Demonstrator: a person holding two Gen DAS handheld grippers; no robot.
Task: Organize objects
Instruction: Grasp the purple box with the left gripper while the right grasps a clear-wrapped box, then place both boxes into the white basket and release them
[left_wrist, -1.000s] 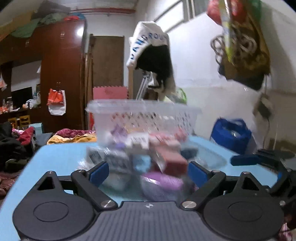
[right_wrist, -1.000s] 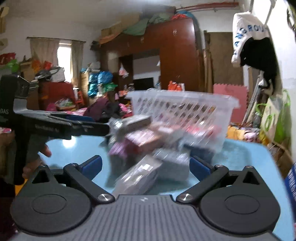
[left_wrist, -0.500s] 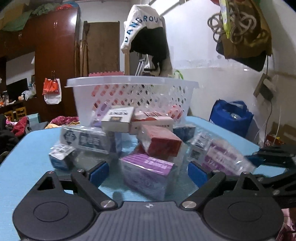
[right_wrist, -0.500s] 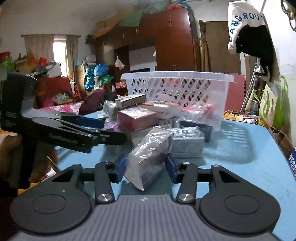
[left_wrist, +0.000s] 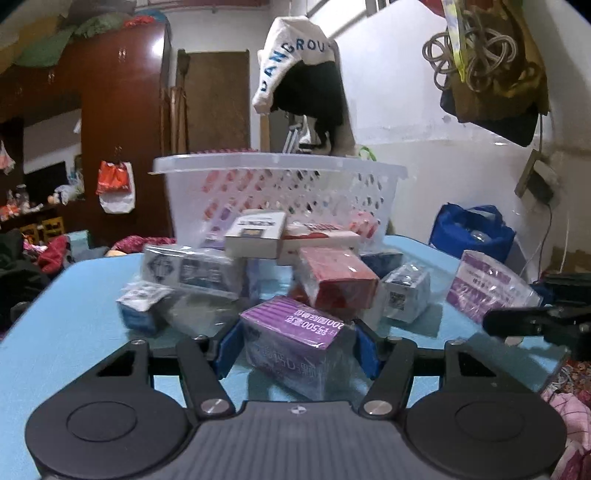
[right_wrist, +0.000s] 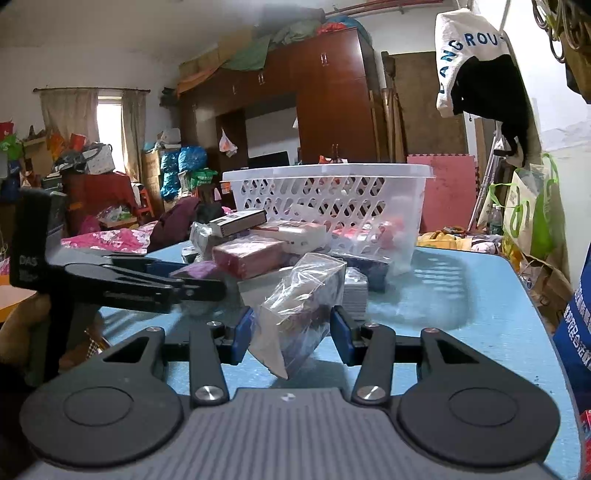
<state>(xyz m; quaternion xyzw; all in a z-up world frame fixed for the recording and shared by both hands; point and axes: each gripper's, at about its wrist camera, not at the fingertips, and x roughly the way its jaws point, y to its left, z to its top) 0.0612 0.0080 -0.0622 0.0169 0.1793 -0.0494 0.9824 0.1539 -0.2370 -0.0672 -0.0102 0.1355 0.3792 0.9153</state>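
A pile of small boxes in plastic wrap lies on the blue table (left_wrist: 74, 317) in front of a clear plastic basket (left_wrist: 280, 192). My left gripper (left_wrist: 295, 349) is shut on a purple box (left_wrist: 295, 343) at the near edge of the pile. My right gripper (right_wrist: 291, 332) is shut on a bagged box (right_wrist: 299, 306), which shows in the left wrist view (left_wrist: 487, 288) as a purple and white packet. A red box (left_wrist: 336, 277) and a white box (left_wrist: 255, 232) lie in the pile. The left gripper's fingers (right_wrist: 147, 280) show at the left of the right wrist view.
The basket (right_wrist: 332, 199) stands behind the pile and holds some packets. A blue bag (left_wrist: 469, 232) sits past the table's right edge. Clothes hang on the wall above. Cupboards and clutter fill the room behind.
My left gripper has closed on the purple box. My right gripper closed on the bagged box half a second ago and still holds it, now drawn a little away from the pile.
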